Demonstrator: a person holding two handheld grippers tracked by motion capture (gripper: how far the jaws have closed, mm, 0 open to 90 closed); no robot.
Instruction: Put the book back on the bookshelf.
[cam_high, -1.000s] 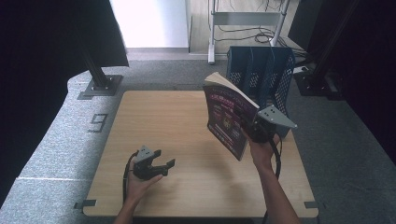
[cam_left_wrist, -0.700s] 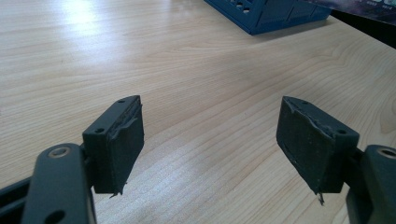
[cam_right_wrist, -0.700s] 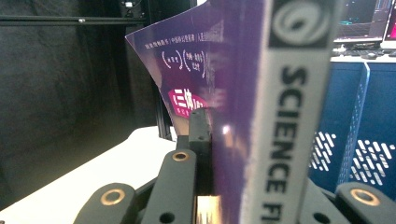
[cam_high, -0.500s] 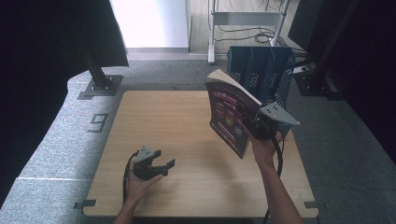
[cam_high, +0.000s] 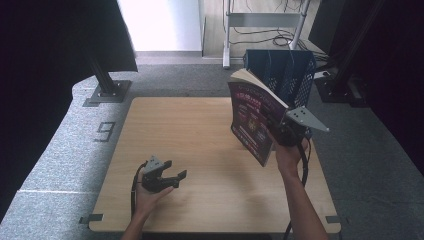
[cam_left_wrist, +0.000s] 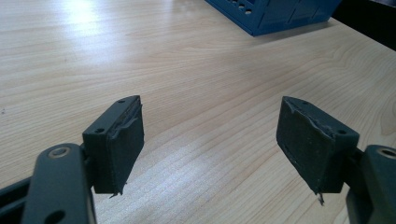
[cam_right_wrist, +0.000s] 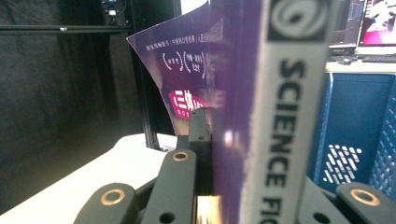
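Keep right gripper clamped on purple paperback, spine upright, aimed at blue file rack; left gripper idle, jaws apart.

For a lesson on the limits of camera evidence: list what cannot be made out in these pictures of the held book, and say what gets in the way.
1. Book spine, right gripper view: the lettering runs off the bottom edge and is blurred.
2. Blue file rack, high view: the book hides its lower left; whether its slots hold anything cannot be told.
3. Right hand-held gripper, high view: its jaws sit behind the book cover.
4. Rack, left gripper view: cut off by the top edge.
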